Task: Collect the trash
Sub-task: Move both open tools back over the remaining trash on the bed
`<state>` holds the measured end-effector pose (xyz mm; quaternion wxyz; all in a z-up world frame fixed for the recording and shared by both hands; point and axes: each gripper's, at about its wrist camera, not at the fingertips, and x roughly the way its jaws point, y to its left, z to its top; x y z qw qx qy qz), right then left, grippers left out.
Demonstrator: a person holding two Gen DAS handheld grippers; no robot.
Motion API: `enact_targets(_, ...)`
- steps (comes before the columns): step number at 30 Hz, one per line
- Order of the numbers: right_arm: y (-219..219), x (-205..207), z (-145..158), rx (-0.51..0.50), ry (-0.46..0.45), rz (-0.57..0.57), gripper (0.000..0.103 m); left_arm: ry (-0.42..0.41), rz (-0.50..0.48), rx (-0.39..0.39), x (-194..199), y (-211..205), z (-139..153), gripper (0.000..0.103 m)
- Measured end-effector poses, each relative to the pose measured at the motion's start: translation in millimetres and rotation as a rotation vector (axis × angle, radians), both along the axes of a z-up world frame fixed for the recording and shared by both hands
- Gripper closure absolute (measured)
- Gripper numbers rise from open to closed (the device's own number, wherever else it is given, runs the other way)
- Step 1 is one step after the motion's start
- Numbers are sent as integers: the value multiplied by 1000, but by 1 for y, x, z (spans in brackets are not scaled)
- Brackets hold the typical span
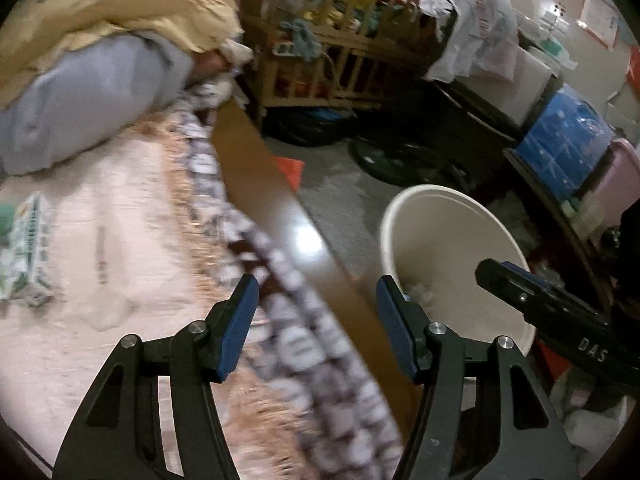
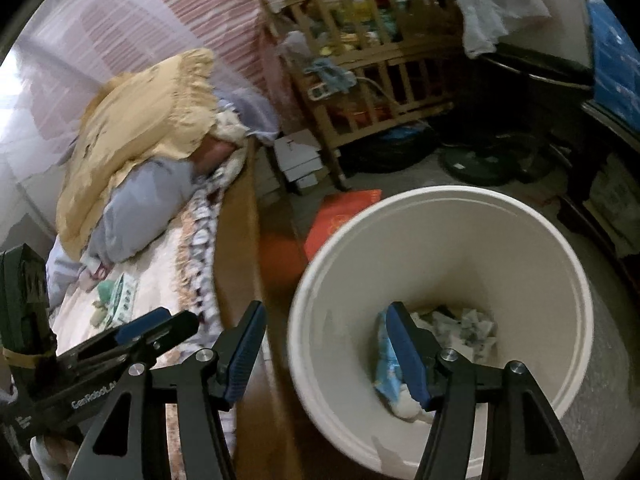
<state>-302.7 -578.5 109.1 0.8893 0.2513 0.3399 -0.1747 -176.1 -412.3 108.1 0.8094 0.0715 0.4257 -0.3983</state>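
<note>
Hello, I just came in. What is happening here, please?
A person is collecting trash in a bedroom, holding a two-finger gripper in each hand. Both the left gripper and the right gripper are open with nothing between their fingers. The white bin on the floor beside the bed already holds crumpled paper and a blue wrapper. A green-and-white wrapper lies on the bed, not yet picked up.

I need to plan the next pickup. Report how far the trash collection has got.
Done: crumpled paper and a blue wrapper lie in the white round bin. In hand: nothing; left gripper and right gripper are open. Left: the green-and-white packet on the bed.
</note>
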Motion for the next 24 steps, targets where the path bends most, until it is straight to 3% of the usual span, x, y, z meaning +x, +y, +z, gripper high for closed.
enact_targets(12,74,47,8,-21,-1,179,38,-87,159,23,25,82,11,43)
enact_targets(24,145,104,8,-32,14,348,35,-90,345,62,62,186,5,43)
